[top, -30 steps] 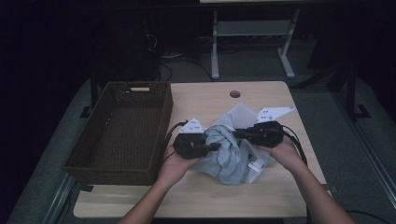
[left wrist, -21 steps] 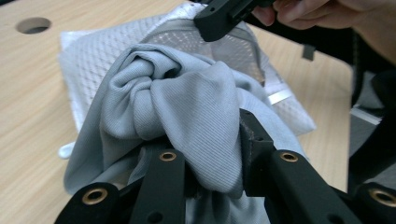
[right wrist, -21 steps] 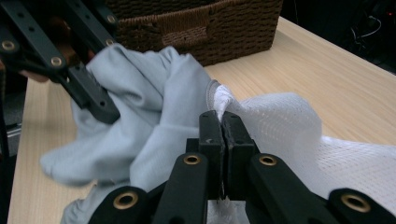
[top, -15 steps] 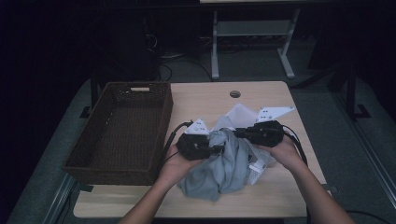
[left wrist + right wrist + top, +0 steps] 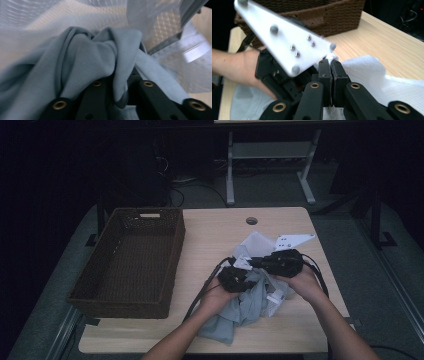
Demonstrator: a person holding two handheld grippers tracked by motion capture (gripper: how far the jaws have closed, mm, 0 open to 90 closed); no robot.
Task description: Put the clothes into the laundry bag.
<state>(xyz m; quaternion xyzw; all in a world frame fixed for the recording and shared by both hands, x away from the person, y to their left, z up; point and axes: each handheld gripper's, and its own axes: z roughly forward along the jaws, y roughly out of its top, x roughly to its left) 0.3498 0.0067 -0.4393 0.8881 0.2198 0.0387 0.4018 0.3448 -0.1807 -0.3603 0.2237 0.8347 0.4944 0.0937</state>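
A light blue garment [image 5: 244, 309] lies bunched on the table [image 5: 215, 237] between the person's hands, trailing toward the front edge. My left gripper [image 5: 247, 275] is shut on a fold of it, and in the left gripper view the blue cloth [image 5: 87, 57] drapes over and between the jaws. A white mesh cloth [image 5: 256, 242] lies just behind it. My right gripper [image 5: 257, 263] is shut on an edge of that mesh [image 5: 372, 72], with white fabric pinched at the tips of the right gripper [image 5: 331, 62]. The left gripper's grey plate [image 5: 287, 42] is close in front of it.
A dark brown wicker basket [image 5: 172, 255] stands on the left half of the table, its wall also in the right gripper view [image 5: 319, 15]. A round cable hole [image 5: 251, 220] sits near the far edge. A desk frame stands on the floor beyond.
The two grippers have drawn closer together. The left one moved right and toward the person, and the blue garment now spreads lower toward the front edge.
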